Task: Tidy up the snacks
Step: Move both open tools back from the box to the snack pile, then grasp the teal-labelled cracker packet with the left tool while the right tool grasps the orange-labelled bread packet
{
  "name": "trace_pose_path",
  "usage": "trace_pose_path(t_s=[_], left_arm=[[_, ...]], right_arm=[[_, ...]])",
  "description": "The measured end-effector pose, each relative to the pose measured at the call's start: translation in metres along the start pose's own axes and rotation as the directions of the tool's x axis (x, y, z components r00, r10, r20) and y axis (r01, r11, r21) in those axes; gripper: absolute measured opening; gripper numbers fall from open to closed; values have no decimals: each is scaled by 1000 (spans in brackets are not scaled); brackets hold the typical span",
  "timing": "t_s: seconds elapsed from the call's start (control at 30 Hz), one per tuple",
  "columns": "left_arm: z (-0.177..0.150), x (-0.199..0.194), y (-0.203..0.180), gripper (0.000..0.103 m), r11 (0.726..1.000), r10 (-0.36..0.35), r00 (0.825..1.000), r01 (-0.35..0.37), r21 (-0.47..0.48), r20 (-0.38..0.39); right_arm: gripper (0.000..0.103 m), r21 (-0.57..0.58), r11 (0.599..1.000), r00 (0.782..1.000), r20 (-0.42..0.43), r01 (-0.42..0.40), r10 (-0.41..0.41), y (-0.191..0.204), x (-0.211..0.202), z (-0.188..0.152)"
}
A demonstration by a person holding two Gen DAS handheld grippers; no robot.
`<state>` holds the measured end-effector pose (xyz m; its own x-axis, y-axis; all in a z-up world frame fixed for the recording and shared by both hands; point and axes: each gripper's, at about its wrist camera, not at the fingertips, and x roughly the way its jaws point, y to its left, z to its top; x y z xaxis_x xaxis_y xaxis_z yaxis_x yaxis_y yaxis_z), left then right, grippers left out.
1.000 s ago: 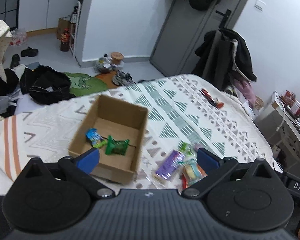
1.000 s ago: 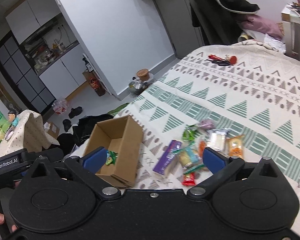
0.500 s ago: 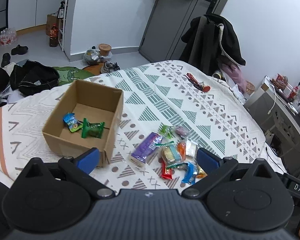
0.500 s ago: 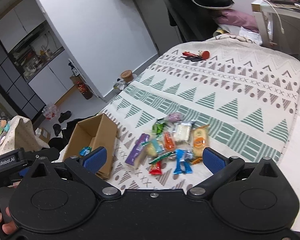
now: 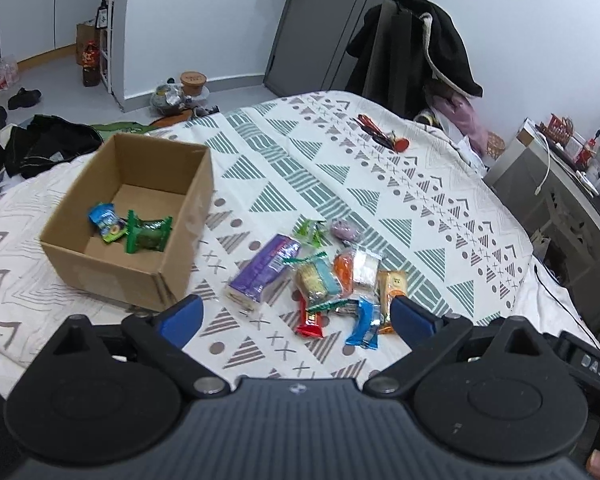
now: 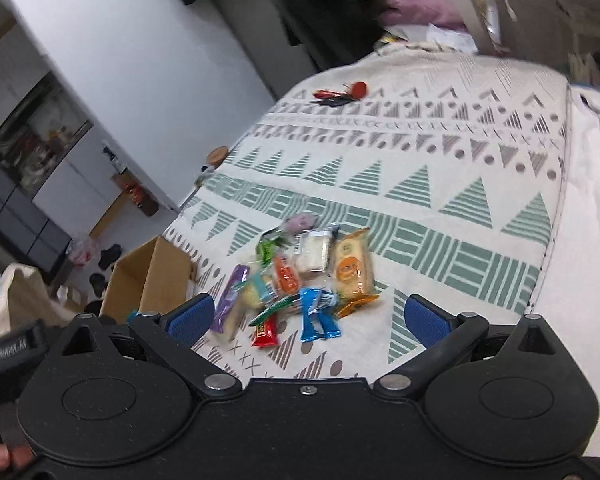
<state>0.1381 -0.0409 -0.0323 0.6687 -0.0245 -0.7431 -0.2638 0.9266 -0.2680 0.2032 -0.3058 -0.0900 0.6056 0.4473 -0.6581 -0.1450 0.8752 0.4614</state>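
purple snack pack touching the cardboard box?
Apart. The left wrist view shows patterned bedspread between the purple snack pack and the cardboard box.

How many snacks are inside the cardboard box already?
2. A blue packet lies on the cardboard box floor, and a green packet sits beside it, touching. Nothing else shows inside.

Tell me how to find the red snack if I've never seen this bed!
Find the cardboard box on the patterned bedspread, then the snack pile beside it. The red snack lies at the pile's near edge, beside the blue packet; it's the only red wrapper.
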Motion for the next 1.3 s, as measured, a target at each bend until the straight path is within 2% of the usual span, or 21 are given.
trace_pose_path(t_s=[0.1, 0.47, 0.67, 1.03, 1.3], left_arm=[[-2, 11, -7, 99, 1000, -1, 1000, 1, 17, 2], [1, 71, -22, 70, 1000, -13, 999, 12, -22, -40], [6, 107, -28, 63, 999, -14, 998, 11, -51, -66], [8, 164, -29, 58, 997, 12, 992, -22, -79, -124], [8, 193, -26, 58, 995, 27, 987, -42, -91, -158]], right_arm=[[98, 33, 999, 1000, -21, -13, 14, -9, 13, 4], [89, 45, 999, 996, -87, -30, 34, -19, 58, 15], [81, 67, 998, 990, -137, -10, 19, -28, 87, 21], [74, 116, 993, 979, -204, 14, 10, -51, 130, 22], [74, 69, 997, 972, -233, 30, -14, -47, 157, 25]])
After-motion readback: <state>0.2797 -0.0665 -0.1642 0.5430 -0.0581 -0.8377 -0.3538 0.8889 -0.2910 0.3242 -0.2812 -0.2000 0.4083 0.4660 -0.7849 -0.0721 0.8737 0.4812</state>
